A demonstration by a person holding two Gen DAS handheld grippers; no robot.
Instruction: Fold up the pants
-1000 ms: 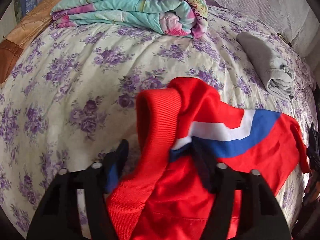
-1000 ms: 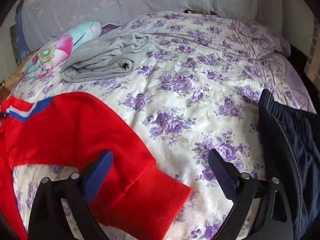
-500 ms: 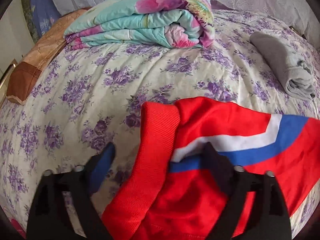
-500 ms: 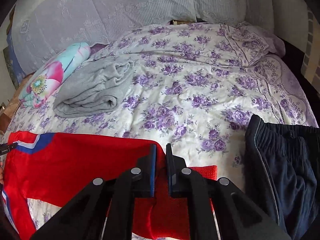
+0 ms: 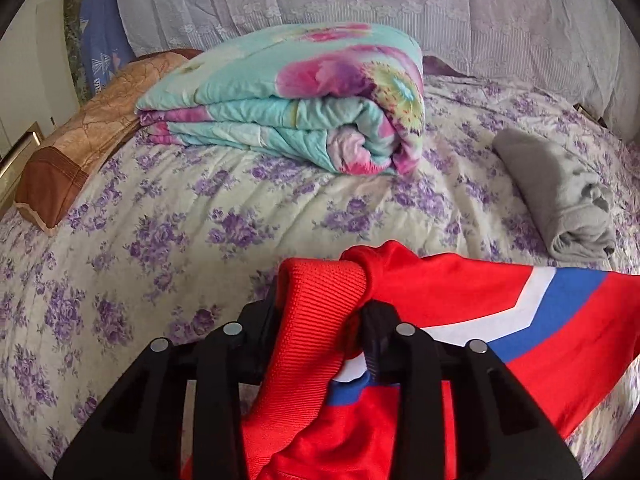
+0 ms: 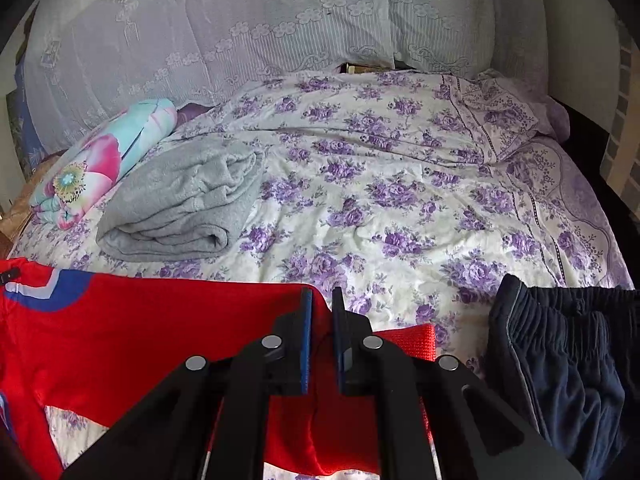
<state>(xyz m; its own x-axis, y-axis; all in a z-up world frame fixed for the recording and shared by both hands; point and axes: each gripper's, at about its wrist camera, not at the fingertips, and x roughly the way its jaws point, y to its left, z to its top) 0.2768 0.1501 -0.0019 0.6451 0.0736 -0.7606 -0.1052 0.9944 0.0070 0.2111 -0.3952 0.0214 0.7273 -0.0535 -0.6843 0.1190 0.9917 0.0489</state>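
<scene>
The red pants (image 5: 500, 332) with a white and blue stripe hang stretched between my two grippers above the floral bed. My left gripper (image 5: 320, 312) is shut on a bunched ribbed red cuff (image 5: 316, 320). In the right wrist view the red pants (image 6: 120, 328) spread to the left, and my right gripper (image 6: 321, 300) is shut on their top edge near the other ribbed cuff (image 6: 412, 340). The lower part of the pants is hidden behind the gripper bodies.
A folded floral quilt (image 5: 296, 96) lies at the back of the bed (image 5: 180, 208), a brown pillow (image 5: 80, 136) at far left. A folded grey garment (image 6: 184, 204) lies mid-bed. Dark navy pants (image 6: 568, 364) lie crumpled at the right. White lace curtain behind.
Both grippers closed on the red pants, the right first, then the left, and lifted them off the bed, stretching the fabric between them.
</scene>
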